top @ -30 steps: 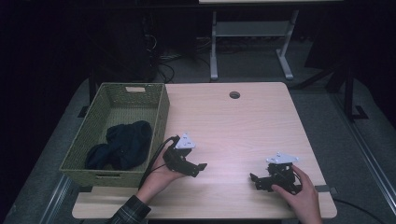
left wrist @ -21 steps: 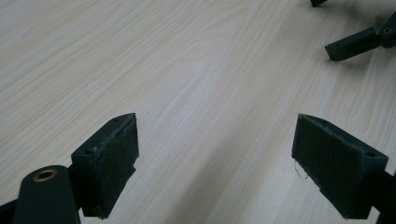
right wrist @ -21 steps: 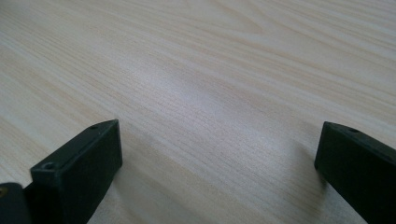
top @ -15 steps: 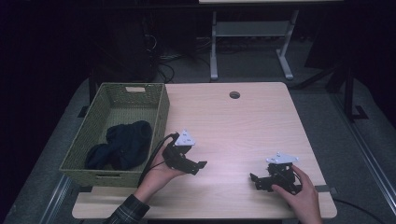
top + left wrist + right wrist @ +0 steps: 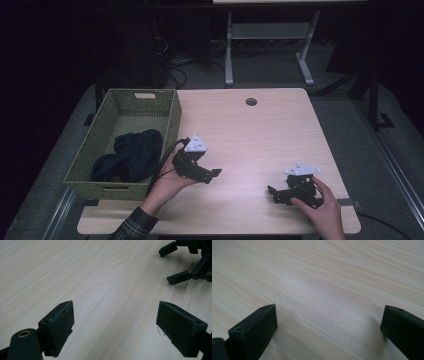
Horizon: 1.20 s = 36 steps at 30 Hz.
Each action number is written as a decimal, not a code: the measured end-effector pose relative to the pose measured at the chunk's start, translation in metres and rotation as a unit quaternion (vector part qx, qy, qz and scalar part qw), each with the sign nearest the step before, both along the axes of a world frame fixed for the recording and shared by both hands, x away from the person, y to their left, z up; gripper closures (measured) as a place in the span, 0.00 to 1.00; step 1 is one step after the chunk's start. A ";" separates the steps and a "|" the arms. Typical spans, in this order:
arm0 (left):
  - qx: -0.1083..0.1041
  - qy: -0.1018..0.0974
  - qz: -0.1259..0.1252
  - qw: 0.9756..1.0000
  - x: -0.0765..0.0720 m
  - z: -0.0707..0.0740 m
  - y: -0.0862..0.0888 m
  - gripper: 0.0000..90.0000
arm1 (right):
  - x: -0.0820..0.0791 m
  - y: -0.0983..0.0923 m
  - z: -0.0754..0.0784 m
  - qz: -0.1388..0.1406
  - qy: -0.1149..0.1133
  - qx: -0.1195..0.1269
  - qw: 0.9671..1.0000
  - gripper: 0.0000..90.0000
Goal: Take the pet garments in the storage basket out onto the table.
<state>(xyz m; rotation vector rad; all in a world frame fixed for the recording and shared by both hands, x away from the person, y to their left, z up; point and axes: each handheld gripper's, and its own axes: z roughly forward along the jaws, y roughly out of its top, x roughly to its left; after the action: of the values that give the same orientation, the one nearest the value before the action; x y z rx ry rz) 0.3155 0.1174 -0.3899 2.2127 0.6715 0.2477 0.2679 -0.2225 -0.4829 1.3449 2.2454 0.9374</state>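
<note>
Left claw (image 5: 212, 174) spread, nothing held; right claw (image 5: 272, 192) likewise, low over pale wood-grain surface (image 5: 250, 135). Dark crumpled cloth (image 5: 131, 154) seen in green woven basket (image 5: 172, 117), just beside left claw. Step judged idle; next move likely reach into basket.

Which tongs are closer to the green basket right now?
Left. The left tongs sit just beside the green basket; the right tongs are far across the table near its right edge.

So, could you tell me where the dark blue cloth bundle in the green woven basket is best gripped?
Probably the raised hump of the dark blue cloth bundle, pinched from straight above: the green woven basket walls block any sideways approach. The open left gripper is nearer.
</note>
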 end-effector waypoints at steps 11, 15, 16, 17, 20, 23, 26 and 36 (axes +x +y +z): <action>-0.012 -0.008 0.004 1.000 0.003 0.012 0.006 0.16 | 0.000 0.000 0.000 0.000 0.000 -0.001 1.000 0.00; -0.020 -0.014 0.006 1.000 0.004 0.018 0.011 0.16 | 0.000 0.000 0.000 0.001 0.000 -0.001 1.000 0.00; -0.023 -0.013 0.009 1.000 0.004 0.019 0.012 0.16 | 0.000 0.000 0.000 0.001 0.000 -0.001 1.000 0.00; -0.023 -0.014 0.009 1.000 0.004 0.020 0.014 0.16 | 0.000 0.000 0.000 0.001 -0.001 -0.001 1.000 0.00; -0.023 -0.014 0.009 1.000 0.005 0.022 0.018 0.16 | 0.000 0.000 0.000 0.001 -0.001 -0.001 1.000 0.00; -0.028 -0.012 0.013 0.999 0.006 0.024 0.021 0.16 | 0.000 0.000 0.000 0.001 -0.001 -0.001 1.000 0.00; -0.038 -0.010 0.016 0.999 0.006 0.025 0.023 0.15 | 0.000 0.000 0.000 0.002 -0.001 -0.001 1.000 0.00; -0.051 -0.015 0.022 0.998 0.007 0.034 0.036 0.15 | 0.000 0.000 0.000 0.002 -0.001 -0.001 1.000 0.00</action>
<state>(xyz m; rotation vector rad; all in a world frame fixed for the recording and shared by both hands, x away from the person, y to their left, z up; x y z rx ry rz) 0.3223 0.1536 -0.3563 2.0941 0.7013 0.2631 0.2683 -0.2227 -0.4830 1.3386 2.2463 0.9371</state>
